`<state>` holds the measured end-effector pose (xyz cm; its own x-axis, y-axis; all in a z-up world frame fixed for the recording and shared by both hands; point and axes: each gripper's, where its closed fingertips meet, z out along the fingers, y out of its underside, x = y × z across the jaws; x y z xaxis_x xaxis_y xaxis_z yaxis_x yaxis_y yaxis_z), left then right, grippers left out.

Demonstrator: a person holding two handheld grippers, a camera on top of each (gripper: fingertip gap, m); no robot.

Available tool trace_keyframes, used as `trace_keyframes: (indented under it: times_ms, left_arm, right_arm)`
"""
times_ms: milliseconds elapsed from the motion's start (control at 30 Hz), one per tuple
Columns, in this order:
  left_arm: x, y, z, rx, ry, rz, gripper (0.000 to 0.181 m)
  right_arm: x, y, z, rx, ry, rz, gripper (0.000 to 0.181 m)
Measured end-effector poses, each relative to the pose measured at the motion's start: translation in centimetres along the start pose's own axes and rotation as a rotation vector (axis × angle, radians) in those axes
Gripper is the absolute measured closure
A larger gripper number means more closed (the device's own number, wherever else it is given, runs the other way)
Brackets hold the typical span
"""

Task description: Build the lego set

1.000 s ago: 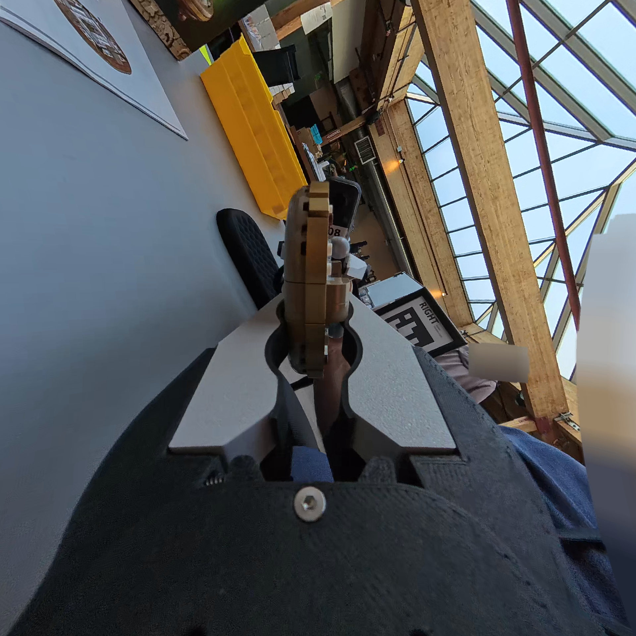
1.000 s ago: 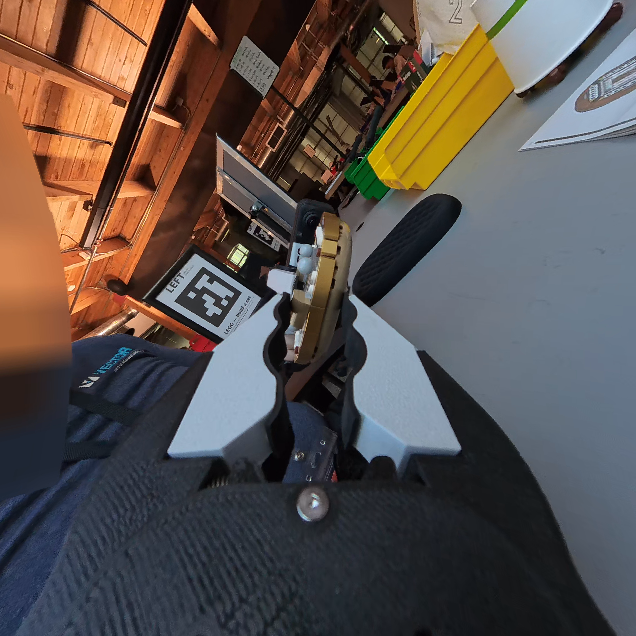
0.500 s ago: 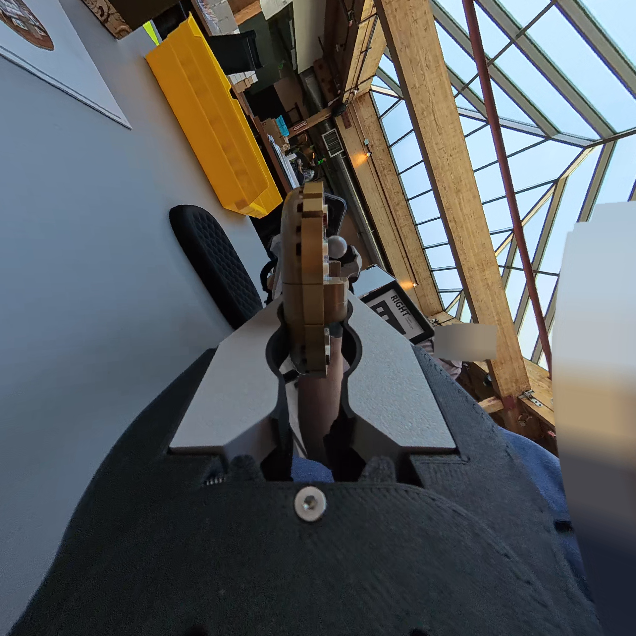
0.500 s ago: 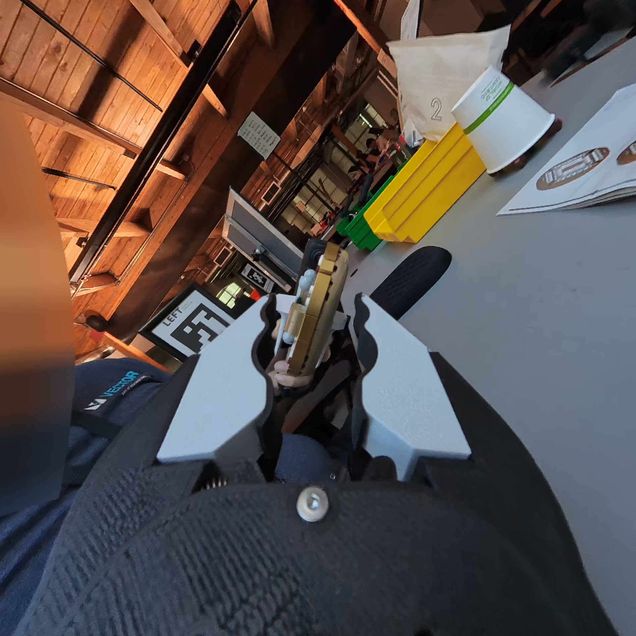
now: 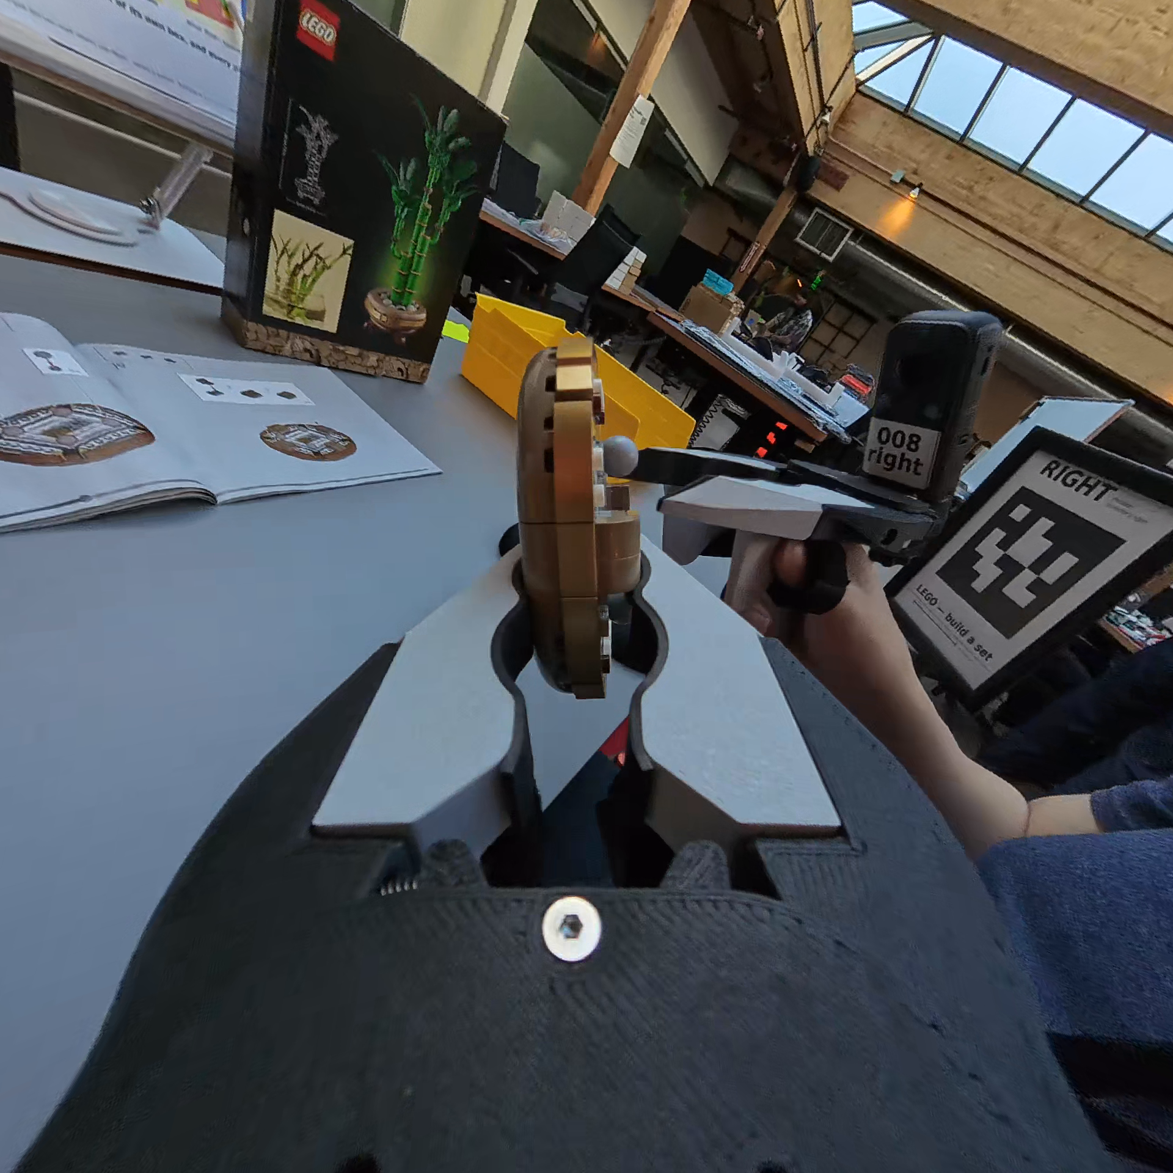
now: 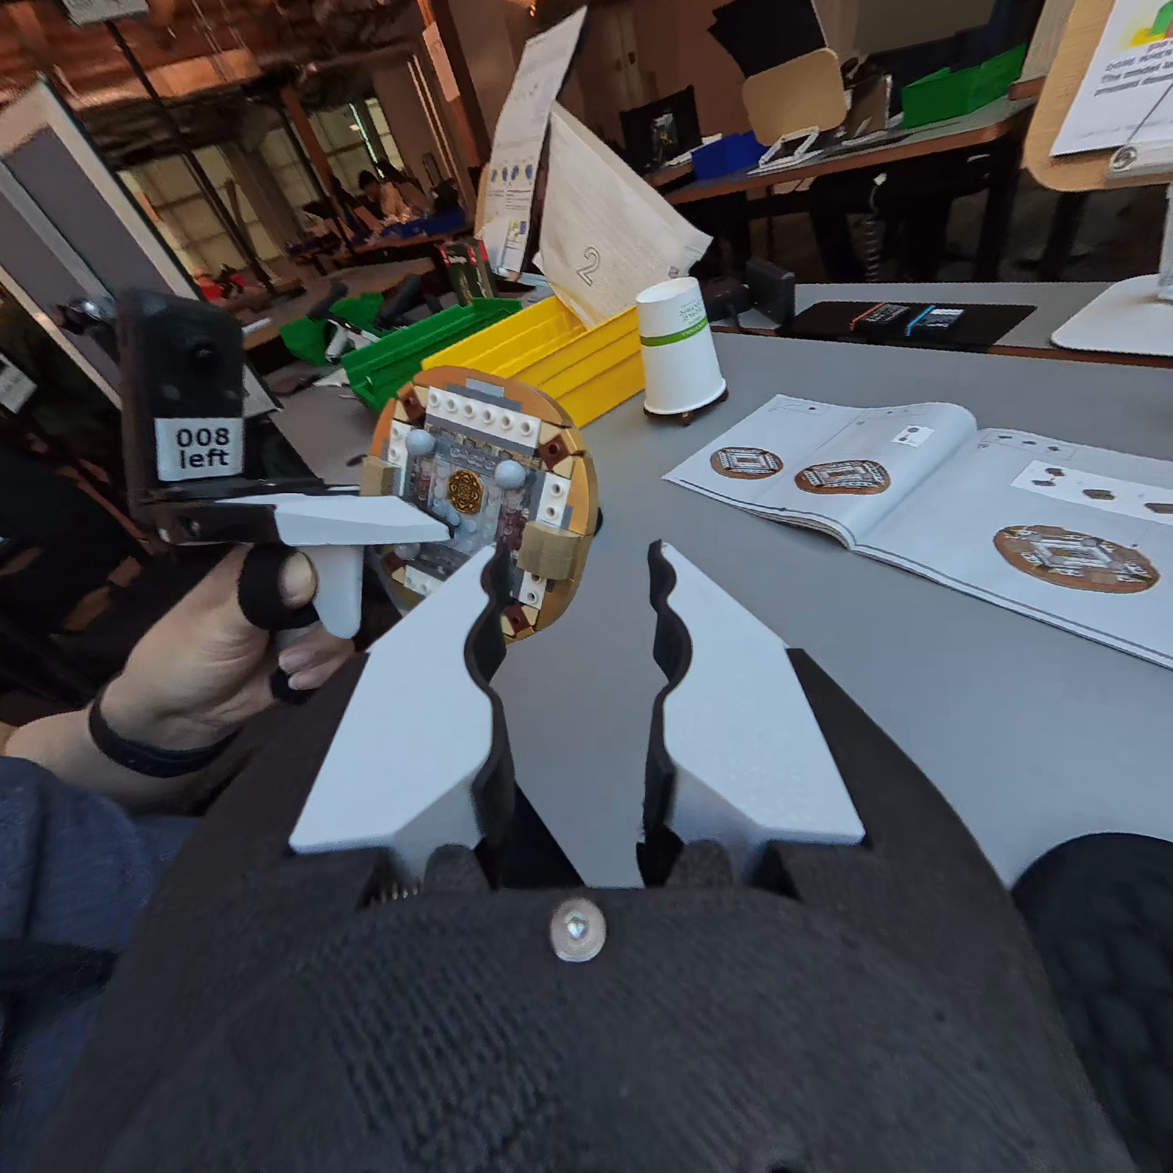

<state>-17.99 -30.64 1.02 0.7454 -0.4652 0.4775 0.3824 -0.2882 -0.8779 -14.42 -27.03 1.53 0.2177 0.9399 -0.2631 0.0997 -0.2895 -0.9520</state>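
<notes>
My left gripper (image 5: 574, 571) is shut on a round gold and brown lego disc (image 5: 565, 527), held upright and edge-on above the grey table (image 5: 190, 635). In the right wrist view the disc (image 6: 501, 457) faces me, with white and grey bricks, two grey balls and a gold medallion at its middle. The left gripper (image 6: 438, 527) grips its lower left rim. My right gripper (image 6: 574, 552) is open and empty, just below and right of the disc. It shows to the right of the disc in the left wrist view (image 5: 654, 482).
An open instruction booklet (image 6: 952, 508) lies on the table; it also shows in the left wrist view (image 5: 190, 431). A lego box (image 5: 355, 209), a yellow bin (image 6: 558, 362), a green bin (image 6: 412, 362), an upturned paper cup (image 6: 679, 349) and a paper bag (image 6: 603, 241) stand behind.
My right gripper has opened, let go of the disc and drawn back from it. Both grippers have swung round from a steep sideways tilt to level. The left still holds the disc.
</notes>
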Motion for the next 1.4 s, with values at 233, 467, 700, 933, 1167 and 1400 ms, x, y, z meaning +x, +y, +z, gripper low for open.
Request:
trace_keyframes:
  times_ms: [233,467,700,933,1167,1400]
  left_arm:
    - [0.1,0.1,-0.2,0.016,0.009,-0.017,0.158]
    - [-0.4,-0.6,-1.5,0.067,0.132,-0.236,0.157]
    - [0.0,-0.4,-2.0,0.069,0.31,-0.546,0.157]
    - [0.7,-0.8,-1.8,0.074,0.335,-0.569,0.158]
    - [1.0,-0.8,-1.7,0.067,0.337,-0.575,0.157]
    - [1.2,-0.8,-1.6,0.064,0.35,-0.59,0.157]
  right_arm:
    - [-1.3,-0.1,1.2,-0.036,0.08,-0.189,0.14]
    - [-0.8,-1.5,-0.2,0.011,-0.147,0.064,0.142]
    - [-2.7,-2.8,0.1,0.089,-0.178,-0.174,0.109]
    - [-2.5,-2.8,1.6,0.142,-0.067,-0.267,0.112]
    - [-2.3,-2.7,1.3,0.181,-0.077,-0.217,0.115]
    - [-0.4,-2.9,0.5,0.215,-0.113,0.002,0.123]
